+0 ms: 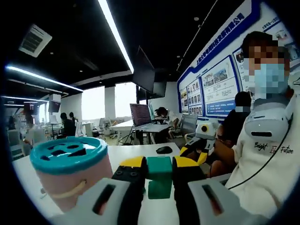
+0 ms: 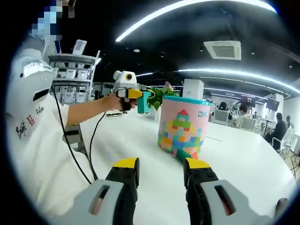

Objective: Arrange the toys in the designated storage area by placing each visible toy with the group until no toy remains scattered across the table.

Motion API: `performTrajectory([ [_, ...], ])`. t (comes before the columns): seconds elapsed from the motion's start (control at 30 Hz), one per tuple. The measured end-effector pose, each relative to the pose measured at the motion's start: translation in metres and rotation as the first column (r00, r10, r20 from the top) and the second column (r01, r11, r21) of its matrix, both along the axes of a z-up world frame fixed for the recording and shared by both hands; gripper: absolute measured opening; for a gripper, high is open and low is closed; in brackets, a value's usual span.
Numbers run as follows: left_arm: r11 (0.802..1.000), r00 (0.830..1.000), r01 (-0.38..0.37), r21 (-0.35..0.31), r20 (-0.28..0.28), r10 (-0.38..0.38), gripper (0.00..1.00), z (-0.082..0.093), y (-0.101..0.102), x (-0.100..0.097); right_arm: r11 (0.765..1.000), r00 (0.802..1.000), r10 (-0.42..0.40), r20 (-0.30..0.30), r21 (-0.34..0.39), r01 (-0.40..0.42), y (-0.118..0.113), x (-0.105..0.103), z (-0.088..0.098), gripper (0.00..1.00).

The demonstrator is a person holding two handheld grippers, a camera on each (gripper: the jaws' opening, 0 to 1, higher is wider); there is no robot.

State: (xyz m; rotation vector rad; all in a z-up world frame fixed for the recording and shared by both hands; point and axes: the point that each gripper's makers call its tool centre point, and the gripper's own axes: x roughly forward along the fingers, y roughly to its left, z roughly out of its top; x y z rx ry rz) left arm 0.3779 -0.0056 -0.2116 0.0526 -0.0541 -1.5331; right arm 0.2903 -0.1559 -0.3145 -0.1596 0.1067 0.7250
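A: Green block (image 1: 160,174) clamped in left gripper (image 1: 159,174) jaws, above the white table (image 1: 140,152), beside the bucket (image 1: 70,171).
B: Right gripper (image 2: 161,165) jaws apart, nothing held, facing bucket.

From my remote seat, both views read as evenly lit from above. Long ceiling light strips (image 1: 115,35) glare white across the upper frame and bend into arcs toward the edges (fisheye curvature, strongest at the sides). In the left gripper view, windows (image 1: 93,103) at centre left blow out to pure white, and the far room looks soft. The white table (image 2: 234,154) in the right gripper view is bright, with only faint shadows. The near jaws at the bottom of each frame look slightly blurred.
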Motion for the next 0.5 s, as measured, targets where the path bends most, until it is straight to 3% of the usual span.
performTrajectory([
  [0.23, 0.999, 1.000, -0.030, -0.027, 0.005, 0.030, 0.23, 0.041, 0.016, 0.028, 0.999, 1.000, 0.006, 0.030, -0.035, -0.005, 0.000, -0.002, 0.001, 0.37],
  [0.5, 0.999, 0.999, -0.034, -0.020, -0.001, 0.034, 0.23, 0.061, 0.029, 0.045, 0.999, 0.999, 0.021, 0.042, -0.048, -0.019, 0.002, -0.003, 0.002, 0.37],
])
